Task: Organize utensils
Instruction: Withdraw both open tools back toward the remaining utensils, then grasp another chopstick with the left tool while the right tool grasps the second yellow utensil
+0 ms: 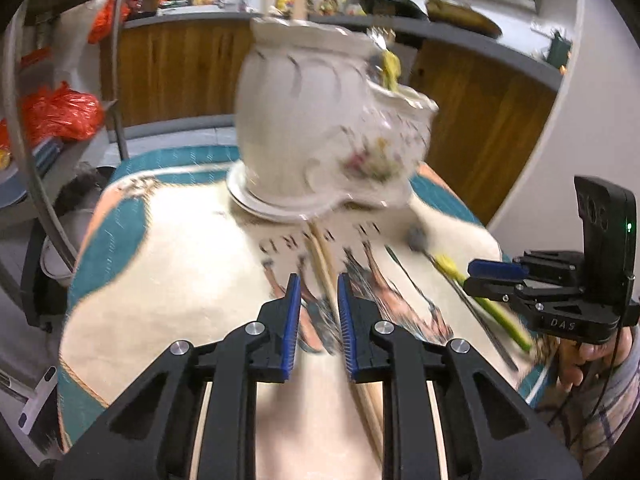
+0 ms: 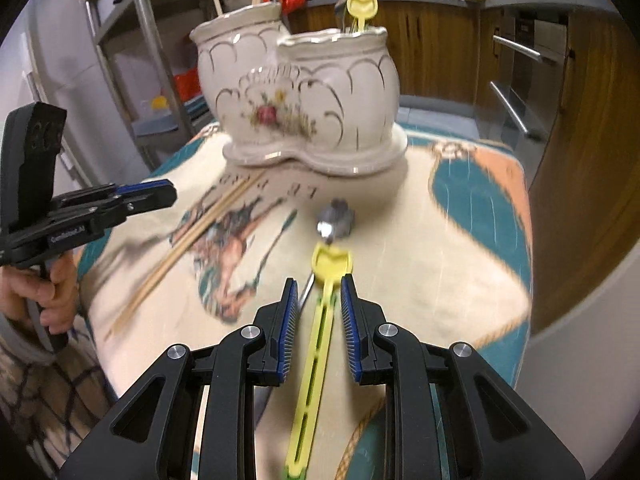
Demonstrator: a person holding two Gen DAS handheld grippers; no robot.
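My right tongs [image 2: 319,292] straddle the yellow utensil [image 2: 316,356], pads not yet pressing; its long axis points toward the holder [image 2: 304,120]. My left tongs [image 1: 319,292] straddle chopsticks [image 1: 322,256], ungripped.

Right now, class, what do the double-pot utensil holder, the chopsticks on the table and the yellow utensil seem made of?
Utensil holder: glazed ceramic, likely; glossy cream, gilt lines, painted flowers.
Chopsticks: pale matte sticks, wood or bamboo.
Yellow utensil: plastic, probably; bright, moulded slots.

Clothed table [image 2: 460,264]: holder [image 2: 304,100], chopsticks [image 2: 192,240]
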